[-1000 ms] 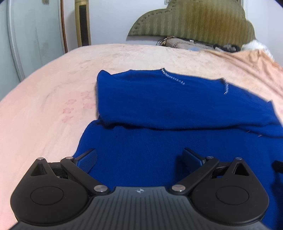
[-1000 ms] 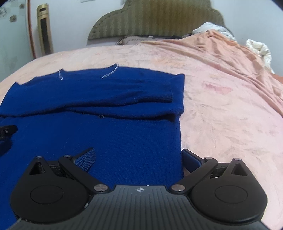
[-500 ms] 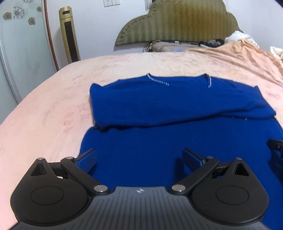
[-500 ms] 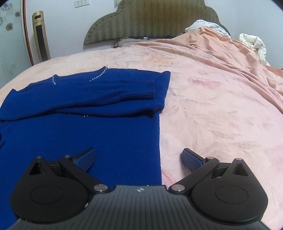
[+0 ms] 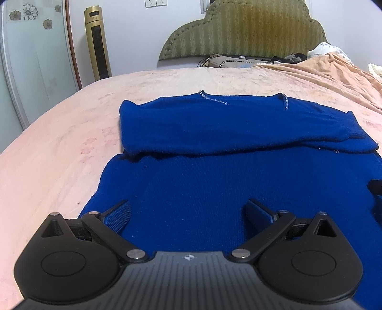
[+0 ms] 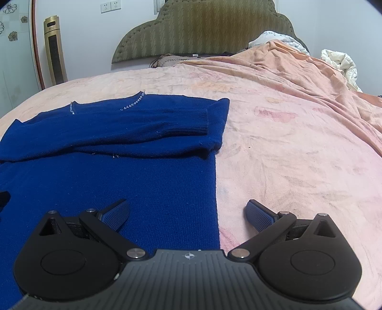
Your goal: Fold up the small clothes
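Left jaws: the left gripper (image 5: pixel 188 215) has its two blue-padded jaws spread wide, holding nothing, both poised over the lower body of the sweater.
Right jaws: the right gripper (image 6: pixel 187 214) is spread just as wide and empty; its left jaw sits over the knit, its right jaw over bare bedspread, so the sweater's right side edge runs between them.
Sweater: one blue sweater (image 5: pixel 214 181) lies flat on the bed, neckline toward the headboard, hem toward the cameras.
Sleeves: two, both folded across the chest in a stacked band; the ribbed cuff (image 6: pixel 203 121) of the upper one ends near the right side edge.
Neckline trim: a line of small pale beads (image 5: pixel 213 99) along the collar, seen on both sides of the neck opening.
Bed: one pink bedspread (image 6: pixel 298 147) with a faded flower print, wrinkled on the right, where it rises in a heap.
Beyond the bed: one olive padded headboard (image 5: pixel 241 28); one gold tower fan (image 5: pixel 98 40) by the wall on the left; a glass door with flower stickers (image 5: pixel 31 59) farther left; two wall sockets (image 6: pixel 110 6) above.
Clutter: a white quilt (image 6: pixel 339 63) bunched at the far right; a pillow and dark oddments by the headboard, too small to tell.
In the way: nothing lies on the sweater; a dark tip of the other gripper shows at each view's edge.
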`<state>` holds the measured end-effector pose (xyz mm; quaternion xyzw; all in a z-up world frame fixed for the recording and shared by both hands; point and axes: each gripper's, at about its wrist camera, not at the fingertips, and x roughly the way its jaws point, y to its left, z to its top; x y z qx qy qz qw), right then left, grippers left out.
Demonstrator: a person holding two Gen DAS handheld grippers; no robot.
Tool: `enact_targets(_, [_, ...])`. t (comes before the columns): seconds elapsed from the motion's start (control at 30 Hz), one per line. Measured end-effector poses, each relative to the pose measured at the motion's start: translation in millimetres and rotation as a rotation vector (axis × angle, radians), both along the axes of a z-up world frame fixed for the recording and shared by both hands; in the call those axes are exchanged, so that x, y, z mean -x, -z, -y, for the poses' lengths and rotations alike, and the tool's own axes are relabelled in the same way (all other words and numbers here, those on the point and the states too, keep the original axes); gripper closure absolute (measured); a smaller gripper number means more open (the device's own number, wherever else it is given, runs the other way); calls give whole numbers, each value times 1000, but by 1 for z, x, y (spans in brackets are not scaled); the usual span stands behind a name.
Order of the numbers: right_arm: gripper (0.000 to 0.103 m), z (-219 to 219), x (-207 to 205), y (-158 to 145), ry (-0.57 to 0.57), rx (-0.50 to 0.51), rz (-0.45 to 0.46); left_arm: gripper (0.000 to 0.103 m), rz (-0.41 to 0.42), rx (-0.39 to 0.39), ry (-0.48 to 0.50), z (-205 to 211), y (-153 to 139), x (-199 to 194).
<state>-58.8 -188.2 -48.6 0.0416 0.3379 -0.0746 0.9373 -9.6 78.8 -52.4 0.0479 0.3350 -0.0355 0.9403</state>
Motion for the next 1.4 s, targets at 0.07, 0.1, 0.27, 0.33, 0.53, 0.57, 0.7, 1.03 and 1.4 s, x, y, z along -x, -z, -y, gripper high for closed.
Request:
enact_targets(0.07, [0,0,0,0,0,-1,0,0,-2,9,-2,-1,0,0])
enact_targets(0.1, [0,0,0,0,0,0,0,0,-3,13,-2,-2,0,0])
enact_targets(0.27, [0,0,0,0,0,0,0,0,-4,18,-3,-2,0,0])
enact_targets(0.33, [0,0,0,0,0,-1,1,0,-5,20,-3,-3,0,0])
enact_targets(0.53, [0,0,0,0,0,-2,1,0,-7,28,-3,-4,1,0])
enact_targets(0.57, [0,0,0,0,0,-2,1,0,-8,28,-3,-4,1,0])
enact_targets(0.7, [0,1,-1,0,0,-2,2,0,-8,30,-3,-4,1,1])
enact_targets(1.03, [0,0,-1,0,0,-1,1,0,-9,33,-3,-4,1,0])
enact_targets(1.4, [0,1,-1,0,0,-1,1,0,-19,38,10,-6,-2,2])
